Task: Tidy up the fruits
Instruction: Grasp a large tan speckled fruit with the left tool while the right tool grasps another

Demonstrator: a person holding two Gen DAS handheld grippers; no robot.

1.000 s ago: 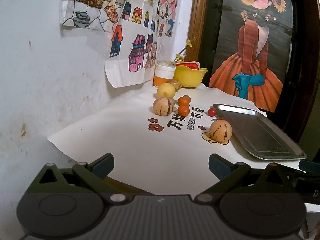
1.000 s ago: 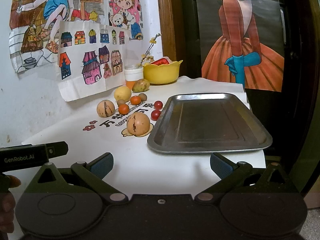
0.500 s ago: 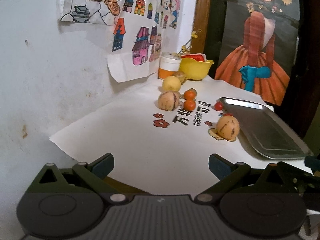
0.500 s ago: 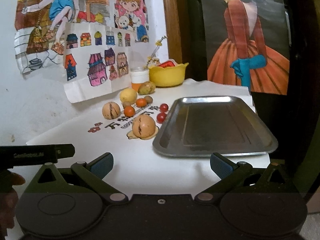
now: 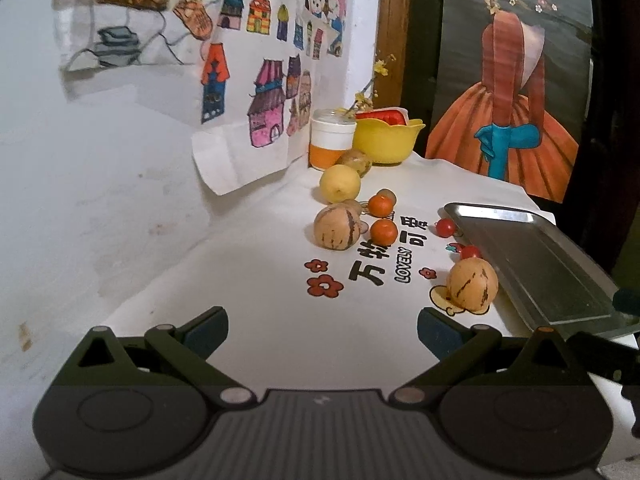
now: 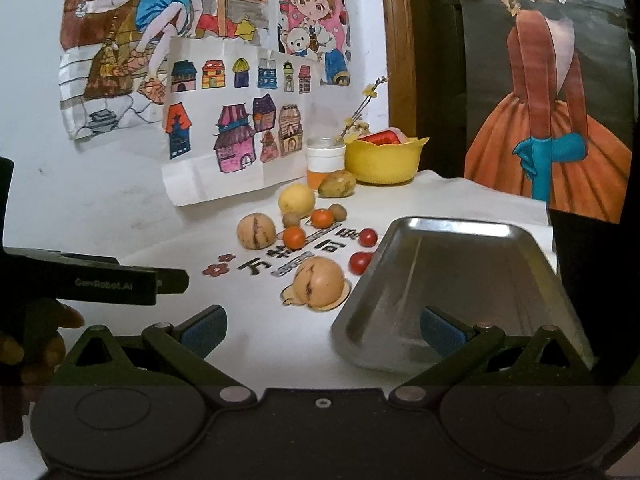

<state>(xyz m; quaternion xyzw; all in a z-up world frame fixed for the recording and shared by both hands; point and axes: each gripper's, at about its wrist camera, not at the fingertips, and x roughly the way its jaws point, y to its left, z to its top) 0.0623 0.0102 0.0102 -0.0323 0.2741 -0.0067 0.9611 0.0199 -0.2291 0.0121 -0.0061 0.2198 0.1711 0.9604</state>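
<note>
So nothing's picked up yet, both sets of tongs are spread wide with nothing between them. From my right tongs (image 6: 322, 330) the steel tray (image 6: 460, 276) sits at about 1 o'clock, bare, and the fruit is scattered on the tabletop (image 6: 272, 344) to its left. Nearest is a striped melon (image 6: 319, 282) at 12 o'clock, just beside the tray's left edge. Two cherry tomatoes (image 6: 360, 262) sit behind it near the tray rim. Further back there's a second striped melon (image 6: 256, 231), two small oranges (image 6: 294, 237), a yellow pear-ish fruit (image 6: 296, 199), and what I think are kiwis, hard to tell at that size.

My left tongs (image 5: 322, 330) hang over bare cloth with the near melon at 1 o'clock.

I'd say this is the approach step. Next I'd drop the right tongs around that near melon, squeeze gently since it's round and could roll, then lift it into the tray.
</note>
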